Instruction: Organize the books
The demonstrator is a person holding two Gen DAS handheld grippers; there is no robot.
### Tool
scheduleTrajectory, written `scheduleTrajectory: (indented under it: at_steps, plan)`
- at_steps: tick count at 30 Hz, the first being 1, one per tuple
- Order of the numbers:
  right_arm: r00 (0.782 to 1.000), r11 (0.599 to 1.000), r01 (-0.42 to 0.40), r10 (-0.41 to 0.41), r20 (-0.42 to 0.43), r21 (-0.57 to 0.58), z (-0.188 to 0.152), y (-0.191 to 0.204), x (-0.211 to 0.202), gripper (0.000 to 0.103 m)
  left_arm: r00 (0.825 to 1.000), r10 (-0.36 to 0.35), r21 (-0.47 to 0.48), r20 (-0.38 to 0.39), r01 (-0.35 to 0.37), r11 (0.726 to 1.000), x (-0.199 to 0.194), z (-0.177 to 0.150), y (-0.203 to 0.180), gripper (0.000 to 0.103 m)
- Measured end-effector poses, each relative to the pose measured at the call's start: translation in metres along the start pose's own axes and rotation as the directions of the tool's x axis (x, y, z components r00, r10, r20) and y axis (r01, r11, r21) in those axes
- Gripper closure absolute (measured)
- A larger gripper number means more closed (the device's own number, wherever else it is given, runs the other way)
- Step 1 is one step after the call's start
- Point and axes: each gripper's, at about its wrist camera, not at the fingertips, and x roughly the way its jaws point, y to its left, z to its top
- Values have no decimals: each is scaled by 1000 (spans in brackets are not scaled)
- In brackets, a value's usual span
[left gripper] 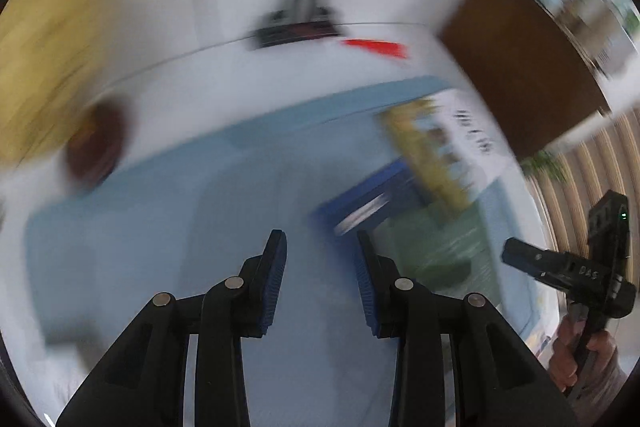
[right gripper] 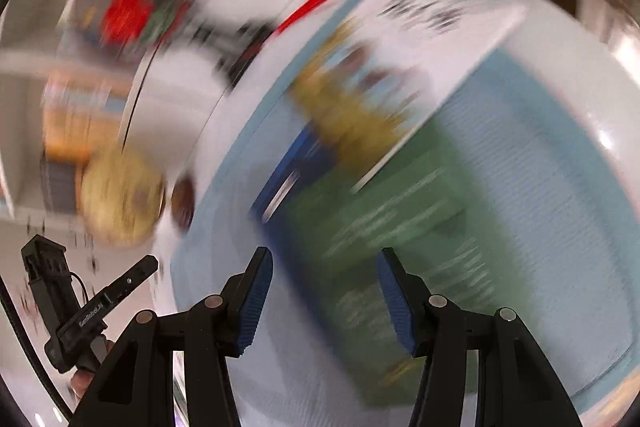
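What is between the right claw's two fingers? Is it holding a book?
Nothing is held. In the right wrist view the right gripper stands open; behind the gap lie the green book and light blue mat.

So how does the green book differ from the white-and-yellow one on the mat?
The green book has a plain green cover with pale lettering; the white-and-yellow book shows a white cover with dark print and yellow pictures. The green book lies nearer the right claw; the white-and-yellow one lies beyond, overlapping its far edge. Both lie flat on the light blue mat, blurred.
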Motion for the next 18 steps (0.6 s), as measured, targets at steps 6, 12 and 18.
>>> scheduleTrajectory:
  at_steps: [6, 12, 18]
  plan:
    - [998, 998, 9, -13, 66, 64, 39, -42, 3, 50, 982, -144, 166, -122, 163, 973, 99, 94, -65, 72]
    - [995, 994, 14, -24, 92, 106, 61, -67, 16, 50, 972, -146, 170, -184, 178, 969, 166, 142, -75, 72]
    - [996, 995, -11, 2, 92, 97, 75, -69, 28, 50, 971, -126, 165, -204, 161, 973, 191, 149, -83, 72]
